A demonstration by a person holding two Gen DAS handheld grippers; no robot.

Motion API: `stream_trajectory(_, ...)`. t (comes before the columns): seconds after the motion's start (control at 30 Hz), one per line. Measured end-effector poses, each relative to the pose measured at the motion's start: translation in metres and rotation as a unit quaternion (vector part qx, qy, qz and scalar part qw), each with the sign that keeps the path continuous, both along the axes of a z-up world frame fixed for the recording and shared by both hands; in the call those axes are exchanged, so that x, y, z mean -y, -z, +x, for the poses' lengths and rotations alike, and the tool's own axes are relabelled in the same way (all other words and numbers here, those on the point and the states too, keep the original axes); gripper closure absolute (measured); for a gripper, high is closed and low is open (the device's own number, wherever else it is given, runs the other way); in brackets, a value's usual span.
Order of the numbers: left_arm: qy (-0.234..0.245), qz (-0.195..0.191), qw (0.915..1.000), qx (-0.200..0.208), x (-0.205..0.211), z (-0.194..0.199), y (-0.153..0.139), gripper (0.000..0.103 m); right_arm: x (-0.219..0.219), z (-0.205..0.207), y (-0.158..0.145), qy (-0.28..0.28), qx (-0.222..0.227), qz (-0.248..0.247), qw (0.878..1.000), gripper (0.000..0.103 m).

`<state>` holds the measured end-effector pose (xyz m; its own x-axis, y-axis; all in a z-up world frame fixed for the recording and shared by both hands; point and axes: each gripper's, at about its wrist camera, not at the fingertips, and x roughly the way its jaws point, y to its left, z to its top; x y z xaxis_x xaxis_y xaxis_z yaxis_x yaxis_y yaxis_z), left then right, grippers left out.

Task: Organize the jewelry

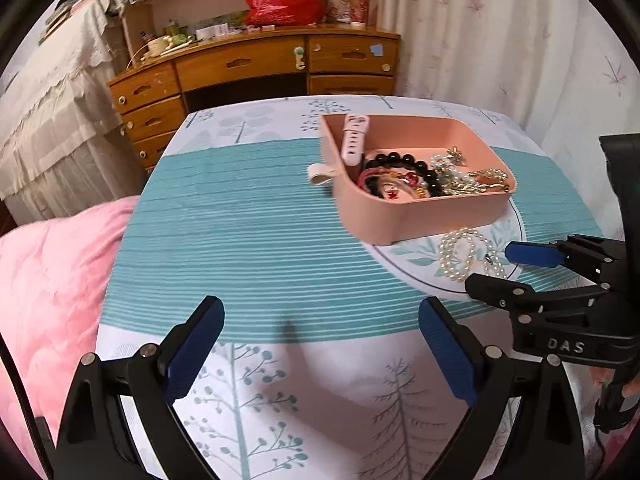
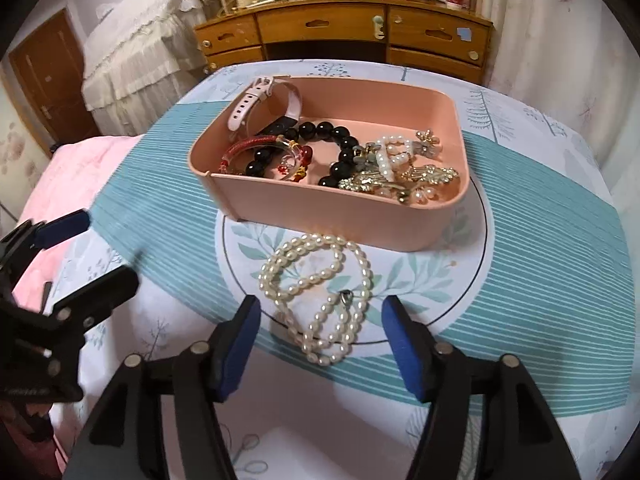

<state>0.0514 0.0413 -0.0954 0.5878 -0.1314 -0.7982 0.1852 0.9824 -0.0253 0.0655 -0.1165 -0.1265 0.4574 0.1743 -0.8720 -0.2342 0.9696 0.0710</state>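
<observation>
A pink tray [image 2: 320, 216] stands on the table and holds a black bead bracelet [image 2: 340, 140], a red bangle [image 2: 256, 146], a pink watch [image 2: 256, 100], gold brooches [image 2: 432, 174] and pearl pieces. A pearl necklace [image 2: 320, 292] lies coiled on the cloth just in front of the tray. My right gripper [image 2: 320, 340] is open, its blue pads either side of the necklace's near end. My left gripper [image 1: 320, 344] is open and empty over bare cloth, left of the tray [image 1: 400, 216]. The necklace [image 1: 468, 256] and the right gripper [image 1: 504, 268] also show in the left wrist view.
The table [image 1: 240, 220] has a teal-striped cloth with tree prints. A pink quilt [image 1: 52, 280] lies at its left. A wooden desk with drawers [image 1: 256, 68] stands behind, a curtain [image 1: 500, 40] to the right.
</observation>
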Motion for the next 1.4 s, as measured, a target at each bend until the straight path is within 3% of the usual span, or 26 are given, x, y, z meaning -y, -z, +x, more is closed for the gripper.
stream_trajectory(0.27,-0.018,-0.023,0.9996,0.003,-0.023,-0.004,0.001,0.006,-0.016,0.009,0.002,0.027,-0.014,-0.024,0.999,0.037)
stream_trajectory(0.53,-0.036,-0.045,0.9982,0.02,-0.043,-0.008,-0.007,0.006,-0.027,0.01,0.004,0.034,-0.001,-0.05,0.998,0.038)
stream_trajectory(0.57,-0.039,-0.042,0.9981,0.022,-0.045,-0.009,-0.007,0.006,-0.028,0.009,0.004,0.031,0.003,-0.048,0.998,0.041)
stream_trajectory(0.63,-0.046,-0.037,0.998,0.023,-0.048,-0.009,-0.006,0.006,-0.028,0.008,0.003,0.023,0.013,-0.045,0.999,0.063)
stream_trajectory(0.7,-0.049,-0.041,0.9977,0.02,-0.052,-0.008,-0.006,0.006,-0.028,0.007,0.002,0.014,0.016,-0.041,0.999,0.078)
stream_trajectory(0.83,-0.052,-0.054,0.9971,0.014,-0.056,-0.006,-0.003,0.006,-0.023,0.008,0.0,0.004,0.014,-0.027,1.0,0.084)
stream_trajectory(0.87,-0.052,-0.055,0.997,0.012,-0.056,-0.006,-0.002,0.006,-0.021,0.008,0.0,0.002,0.012,-0.021,1.0,0.091)
stream_trajectory(1.0,-0.052,-0.051,0.9973,0.01,-0.053,-0.006,-0.002,0.006,-0.016,0.006,-0.001,-0.01,0.0,0.011,1.0,0.098)
stream_trajectory(1.17,-0.049,-0.048,0.9976,0.013,-0.051,-0.008,-0.004,0.006,-0.008,0.002,-0.001,-0.027,-0.016,0.06,0.998,0.098)
stream_trajectory(1.4,-0.044,-0.048,0.9978,0.013,-0.045,-0.009,-0.006,0.006,-0.005,-0.008,-0.03,-0.042,0.014,0.079,0.996,0.098)
